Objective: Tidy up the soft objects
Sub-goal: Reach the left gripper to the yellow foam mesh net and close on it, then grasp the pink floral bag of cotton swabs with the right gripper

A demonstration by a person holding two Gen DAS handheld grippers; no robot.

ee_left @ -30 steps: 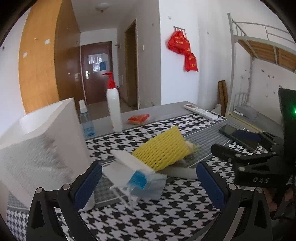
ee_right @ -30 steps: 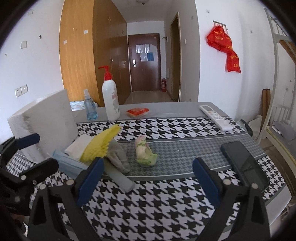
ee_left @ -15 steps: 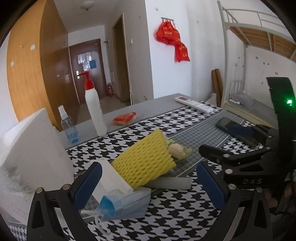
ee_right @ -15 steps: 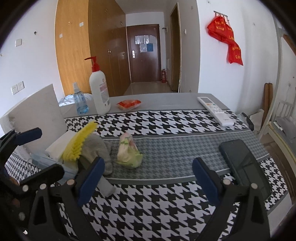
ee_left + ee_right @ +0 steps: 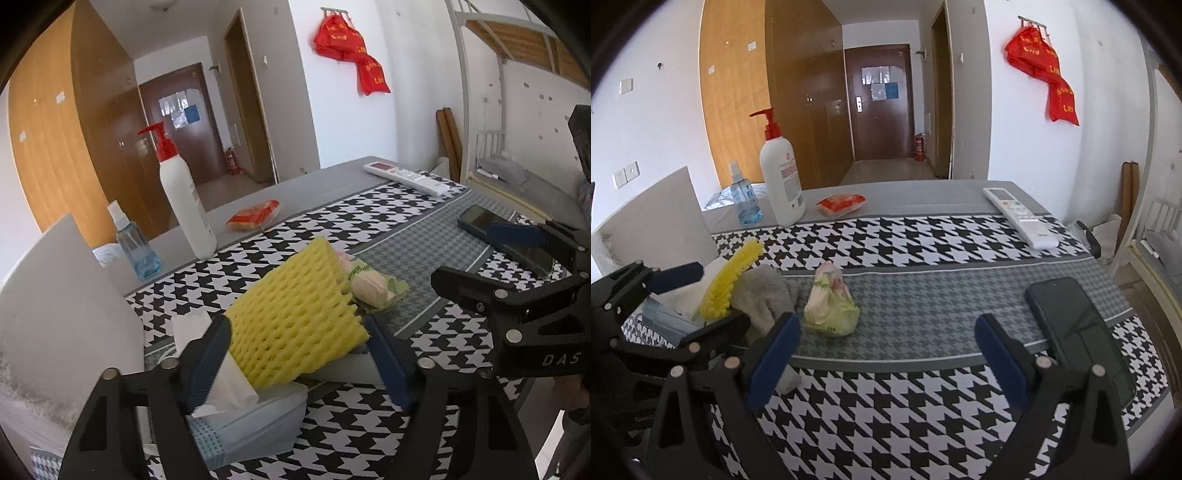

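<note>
The left gripper (image 5: pixel 299 354) tilts downward, its jaws just closing around the yellow foam net (image 5: pixel 295 314), one pad on each side of it. To the right of that net, the right gripper (image 5: pixel 886 354) hangs with jaws spread wide, holding nothing.

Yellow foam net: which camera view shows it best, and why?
The left wrist view: the yellow foam net fills the centre, its mesh face clear, between the left gripper's jaws. The right wrist view shows it only edge-on at the left, partly behind a grey cloth.
</note>
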